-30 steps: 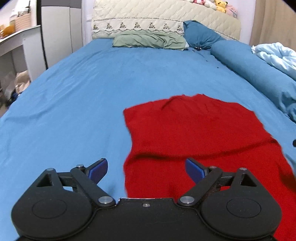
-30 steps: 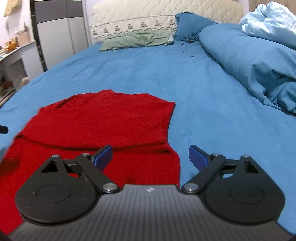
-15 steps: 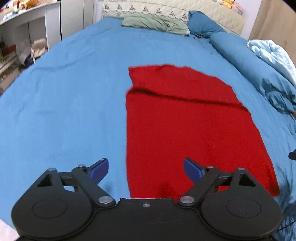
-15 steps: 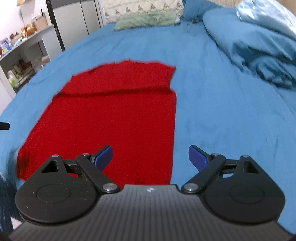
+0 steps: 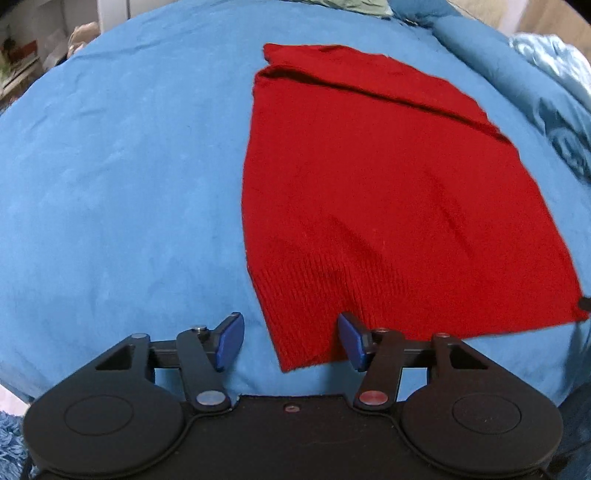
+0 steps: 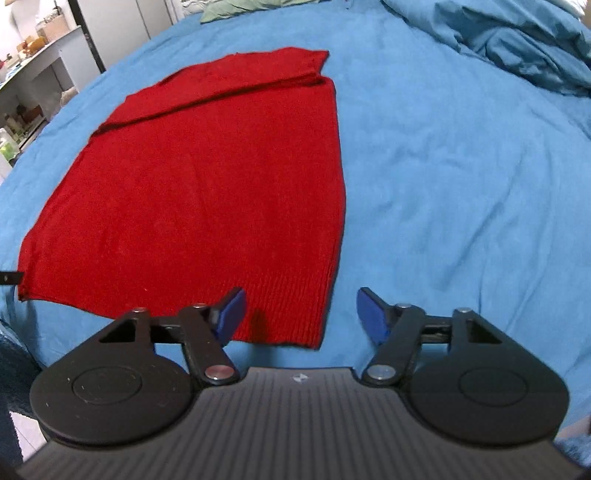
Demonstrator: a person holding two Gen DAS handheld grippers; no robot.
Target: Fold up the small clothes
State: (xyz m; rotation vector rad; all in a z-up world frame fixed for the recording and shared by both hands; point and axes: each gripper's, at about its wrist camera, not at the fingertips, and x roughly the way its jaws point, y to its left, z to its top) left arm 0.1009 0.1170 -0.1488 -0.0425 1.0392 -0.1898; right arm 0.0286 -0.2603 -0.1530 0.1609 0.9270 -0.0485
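A red knit garment lies flat on the blue bed sheet, its far end folded over. My left gripper hovers at the garment's near left corner, which lies between its blue pads; the jaws are closing and do not press the cloth. In the right wrist view the same garment spreads to the left. My right gripper sits at its near right corner, ribbed hem between the pads, jaws closing, pads apart from the cloth.
A rumpled blue duvet lies on the right side of the bed. A green pillow is at the head. A desk and shelves stand beyond the bed's left edge. The bed's near edge is just below both grippers.
Both grippers drew back toward the bed's foot, from the folded far end to the garment's near hem corners. Both pairs of jaws narrowed.
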